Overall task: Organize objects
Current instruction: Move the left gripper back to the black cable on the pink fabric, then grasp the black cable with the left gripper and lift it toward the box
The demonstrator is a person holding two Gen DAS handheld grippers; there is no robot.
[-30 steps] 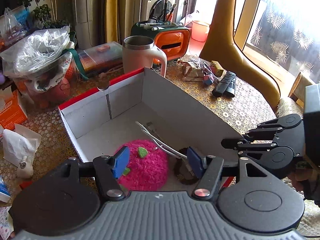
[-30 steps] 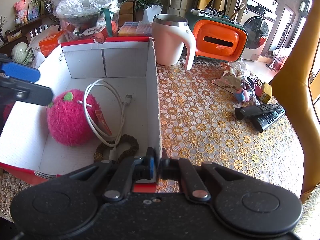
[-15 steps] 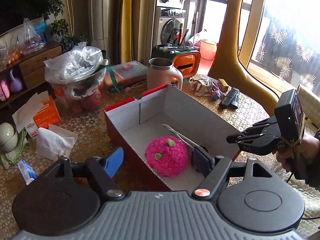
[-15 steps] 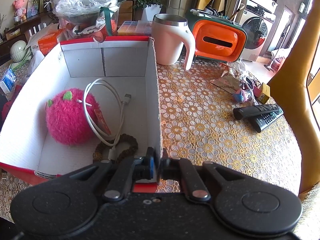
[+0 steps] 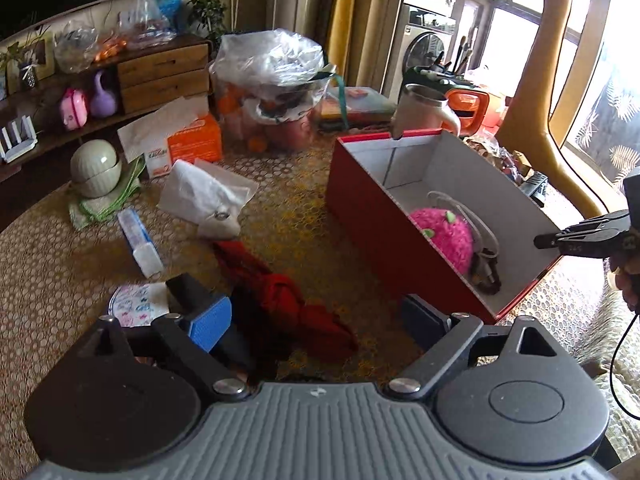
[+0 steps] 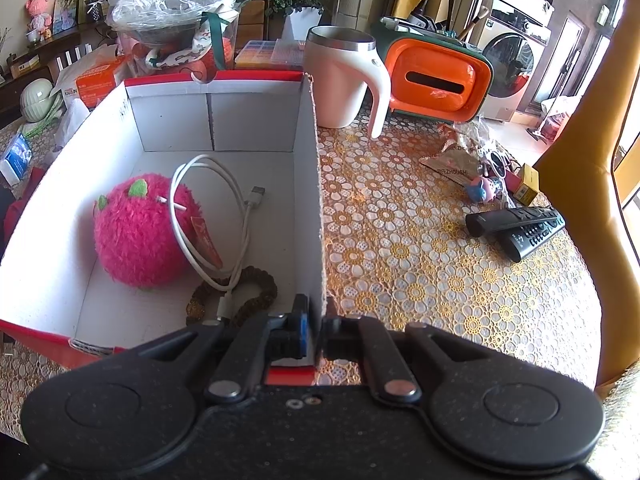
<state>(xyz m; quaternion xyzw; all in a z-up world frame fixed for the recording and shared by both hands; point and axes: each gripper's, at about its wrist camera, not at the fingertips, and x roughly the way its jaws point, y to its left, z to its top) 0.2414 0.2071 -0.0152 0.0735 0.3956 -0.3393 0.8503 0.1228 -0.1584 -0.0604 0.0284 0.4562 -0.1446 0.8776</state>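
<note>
**A:** Where do your two grippers stand right now?

**B:** Your right gripper (image 6: pixel 316 334) is clamped on the near end of the right-hand wall of the red cardboard box with the white inside (image 6: pixel 256 120), one pad on either face of the wall. Your left gripper (image 5: pixel 320 316) has just been opening its jaws and now holds them spread wide with nothing gripped; it hangs over the crumpled dark red cloth (image 5: pixel 288 300), which lies on the tabletop just outside the box's long red wall.

**A:** And what is in the box?

**B:** A fuzzy pink ball with green felt leaves (image 6: pixel 140 236) lies against the left-hand wall. A coiled white charging cable (image 6: pixel 212 220) drapes over it and onto the floor of the box. A ring of brown beads (image 6: pixel 256 288), possibly a bracelet, though its near side is hidden behind your gripper, lies in the near right-hand corner.

**A:** What do you see loose on the lace-patterned tabletop (image 6: pixel 420 248)?

**B:** Two black remote controls (image 6: pixel 516 228) lie near the right edge. A cream mug with a steel rim (image 6: pixel 344 76) stands touching, or almost touching, the far right corner of the box. To the left of the box lie a white tube with a blue label (image 5: pixel 140 240) and a crumpled white tissue (image 5: pixel 204 196).
</note>
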